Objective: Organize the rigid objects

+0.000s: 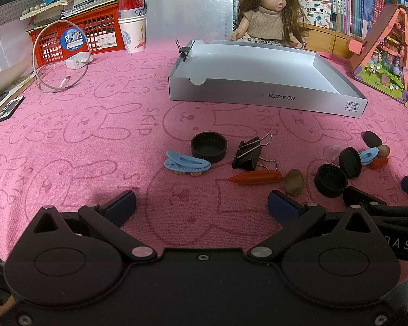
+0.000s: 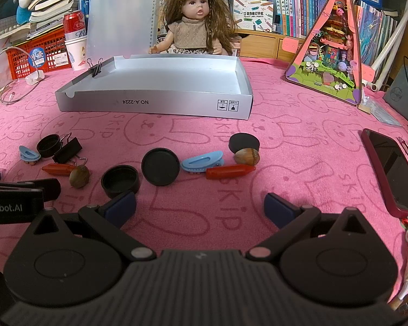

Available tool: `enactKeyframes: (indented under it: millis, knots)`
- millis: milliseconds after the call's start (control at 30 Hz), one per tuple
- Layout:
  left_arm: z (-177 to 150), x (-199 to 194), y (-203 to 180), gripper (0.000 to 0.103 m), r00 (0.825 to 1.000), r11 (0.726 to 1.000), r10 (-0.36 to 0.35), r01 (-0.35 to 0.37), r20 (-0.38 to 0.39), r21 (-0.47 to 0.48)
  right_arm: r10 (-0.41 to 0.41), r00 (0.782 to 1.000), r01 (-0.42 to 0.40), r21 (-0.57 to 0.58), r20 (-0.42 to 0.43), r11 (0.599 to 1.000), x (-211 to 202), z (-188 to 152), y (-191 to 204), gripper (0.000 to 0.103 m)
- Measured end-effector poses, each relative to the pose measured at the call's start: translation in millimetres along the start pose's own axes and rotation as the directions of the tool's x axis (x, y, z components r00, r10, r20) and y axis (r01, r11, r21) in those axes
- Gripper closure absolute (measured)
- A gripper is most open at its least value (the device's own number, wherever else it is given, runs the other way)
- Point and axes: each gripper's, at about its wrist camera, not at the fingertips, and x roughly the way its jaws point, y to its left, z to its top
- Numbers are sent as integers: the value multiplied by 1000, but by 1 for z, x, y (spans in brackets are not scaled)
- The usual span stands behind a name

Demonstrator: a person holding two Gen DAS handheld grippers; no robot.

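Left gripper (image 1: pixel 201 202): jaws spread wide, nothing between the blue pads (image 1: pixel 121 205), low over the pink rabbit-print cloth (image 1: pixel 95 141) near its front edge. Right gripper (image 2: pixel 200 203): also released and empty, same low hover just beside the left one. Both look staged for a first pick, none started.

Loose items lie in a scattered row just ahead of the fingers, front-middle of the cloth, probably laid out as the sorting pile. Ahead of the left gripper: blue hair clip (image 1: pixel 187 163) touching an open-side-up black cap (image 1: pixel 209 146), a black binder clip (image 1: pixel 249 153) just beside it, a red crayon-like stick (image 1: pixel 255 177), and a nut (image 1: pixel 294 181) at its tip. Ahead of the right gripper: another open black cap (image 2: pixel 120 180), a black lid on edge (image 2: pixel 160 166) leaning beside it, a second blue hair clip (image 2: pixel 202 161) touching a second red stick (image 2: pixel 229 171), a second nut (image 2: pixel 247 156) against a flat black disc (image 2: pixel 244 142).

Grey cardboard tray (image 2: pixel 155 100) sits further back, mid-cloth, open and empty, so likely the destination. A binder clip (image 2: pixel 95 68) clamps its left wall, perhaps to hold the wall's shape.

Red-cased phone (image 2: pixel 391 168) lies at the cloth's right edge, well apart. Doll (image 2: pixel 197 19) sits behind the tray.

Nearest pick for the right gripper is probably the open cap; its rim gives the jaws a firm hold.
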Motion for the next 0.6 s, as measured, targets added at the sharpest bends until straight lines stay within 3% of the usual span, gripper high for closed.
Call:
enactKeyframes:
  millis: [600]
  knots:
    - [1, -1, -1, 0, 1000, 1000, 0, 0, 2, 5, 0, 1000, 0, 0, -2, 1000, 1, 0, 0, 0]
